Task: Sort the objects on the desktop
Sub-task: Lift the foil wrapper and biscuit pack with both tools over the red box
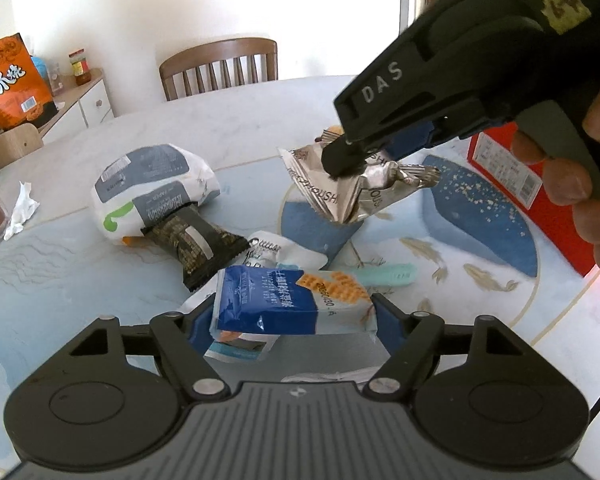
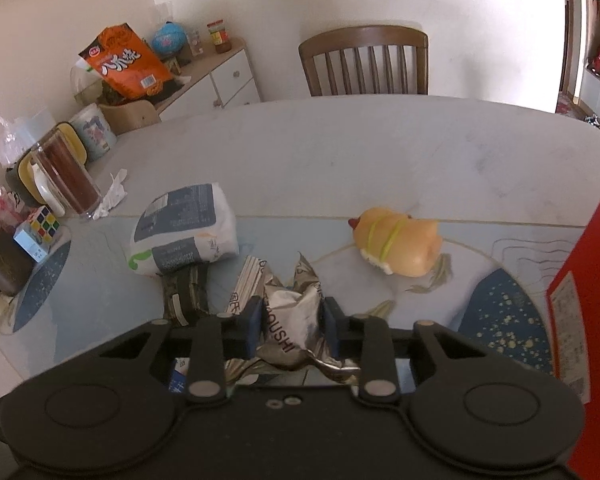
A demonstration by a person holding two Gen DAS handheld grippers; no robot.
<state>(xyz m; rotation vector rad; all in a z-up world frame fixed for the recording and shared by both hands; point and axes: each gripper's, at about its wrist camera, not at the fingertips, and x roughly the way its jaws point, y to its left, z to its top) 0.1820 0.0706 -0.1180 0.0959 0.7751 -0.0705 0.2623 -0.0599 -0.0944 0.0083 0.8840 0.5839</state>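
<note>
My left gripper [image 1: 294, 322] sits low in the left wrist view, its two blue pads pressed against the ends of a blue cracker packet [image 1: 284, 300]. That packet rests over a white sachet [image 1: 278, 250] and a mint-green item [image 1: 388, 274]. My right gripper [image 2: 292, 314] is shut on a crumpled silver snack packet [image 2: 296, 328]. In the left wrist view the right gripper [image 1: 364, 160] holds the silver packet [image 1: 336, 192] just above the table mat, with a hand around its handle. A dark snack bar [image 1: 196, 246] leans on a white and grey tissue pack [image 1: 152, 184].
A yellow duck toy [image 2: 396, 244] lies on the mat beyond the right gripper. A red box [image 2: 580, 300] stands at the right edge. At the table's left are a glass [image 2: 68, 178], a Rubik's cube [image 2: 44, 222] and crumpled tissue [image 2: 114, 196]. A wooden chair [image 2: 364, 62] stands behind.
</note>
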